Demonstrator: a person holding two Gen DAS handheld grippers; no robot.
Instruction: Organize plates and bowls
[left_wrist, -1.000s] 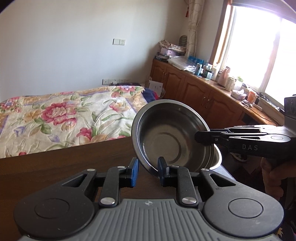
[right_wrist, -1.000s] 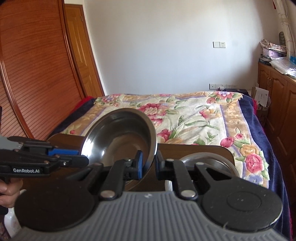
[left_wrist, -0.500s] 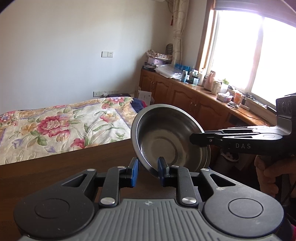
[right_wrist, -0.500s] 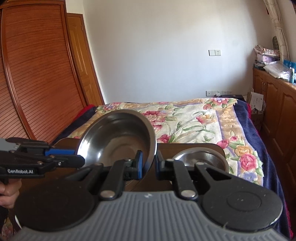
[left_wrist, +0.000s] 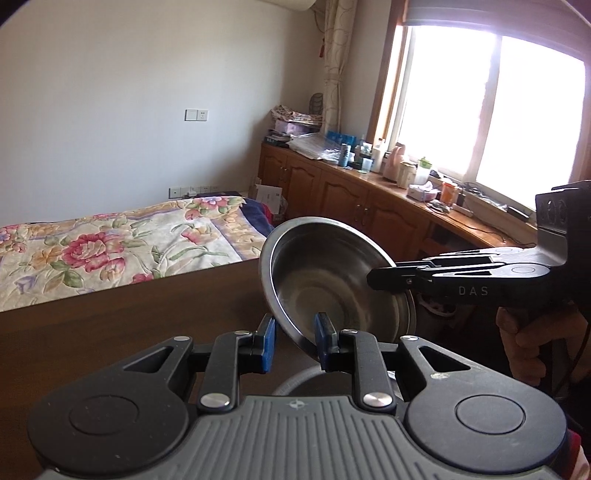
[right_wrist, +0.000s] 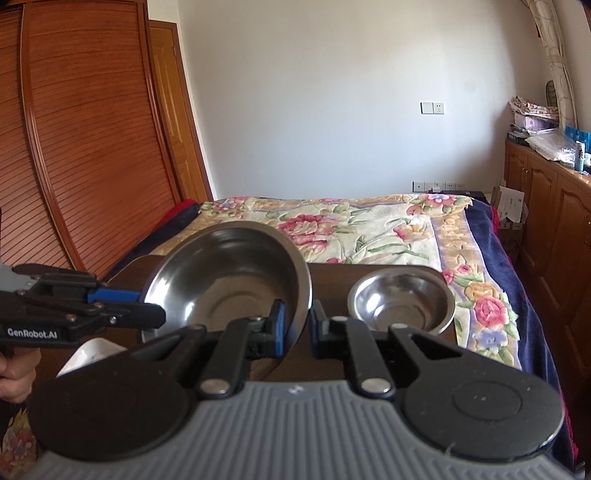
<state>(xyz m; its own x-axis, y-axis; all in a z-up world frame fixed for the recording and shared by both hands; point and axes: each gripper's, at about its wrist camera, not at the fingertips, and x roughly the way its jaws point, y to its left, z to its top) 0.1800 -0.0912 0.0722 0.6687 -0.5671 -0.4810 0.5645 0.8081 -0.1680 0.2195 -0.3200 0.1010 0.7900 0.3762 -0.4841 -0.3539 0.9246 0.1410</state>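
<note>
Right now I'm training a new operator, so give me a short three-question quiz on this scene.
1. True or false: the large steel bowl lies flat on the table.
2. Of the left gripper and the right gripper, which grips the large steel bowl's rim? A left only, B right only, C both.
3. Fill in: the small steel bowl stands ____ on the table, touched by neither gripper.
Key: 1 false, it is held tilted; 2 C; 3 upright.

Floral bed (right_wrist: 369, 232); bright window (left_wrist: 495, 103); louvred wardrobe (right_wrist: 74, 129)
</note>
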